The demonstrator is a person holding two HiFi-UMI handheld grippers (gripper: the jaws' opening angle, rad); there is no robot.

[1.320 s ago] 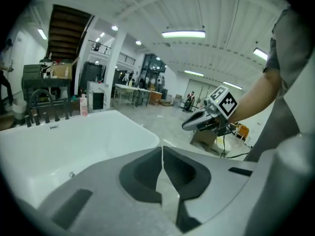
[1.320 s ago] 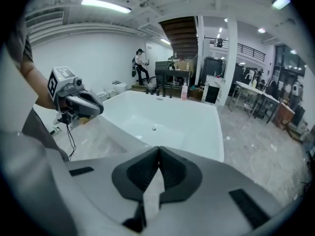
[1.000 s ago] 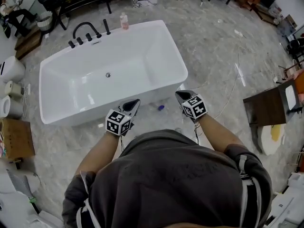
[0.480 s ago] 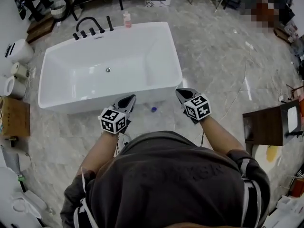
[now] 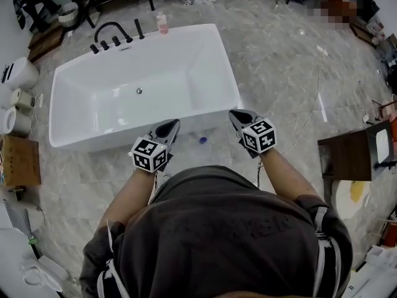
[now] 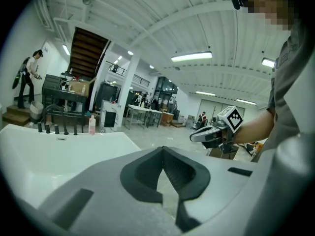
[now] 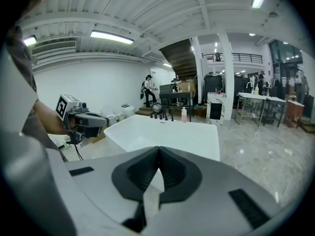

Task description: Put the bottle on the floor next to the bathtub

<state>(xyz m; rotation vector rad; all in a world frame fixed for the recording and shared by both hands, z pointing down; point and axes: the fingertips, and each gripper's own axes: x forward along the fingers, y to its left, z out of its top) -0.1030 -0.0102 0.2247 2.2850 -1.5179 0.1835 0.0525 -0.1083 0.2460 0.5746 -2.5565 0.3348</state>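
The person is standing on the grey floor (image 5: 279, 61) by the long side of a big white bathtub (image 5: 231, 73) and is holding one claw in each hand. The left gripper (image 5: 170, 126) is pointing at the tub, and its two jaws are pressing together with nothing between them. The right gripper (image 5: 236, 115) is doing the same: its jaws are squeezing tight together and are holding nothing. Both claws are hanging in the air near the tub's near wall, well apart from each other. A pink bottle (image 5: 162, 22) is standing up at the far end of the tub, just beside the black tap (image 5: 111, 33). From here it is hard to tell if it is sitting on the floor or on the tub's edge. A small blue thing (image 5: 203, 139) is lying on the floor between the two claws, just beside the tub. It is too tiny to tell what it is.
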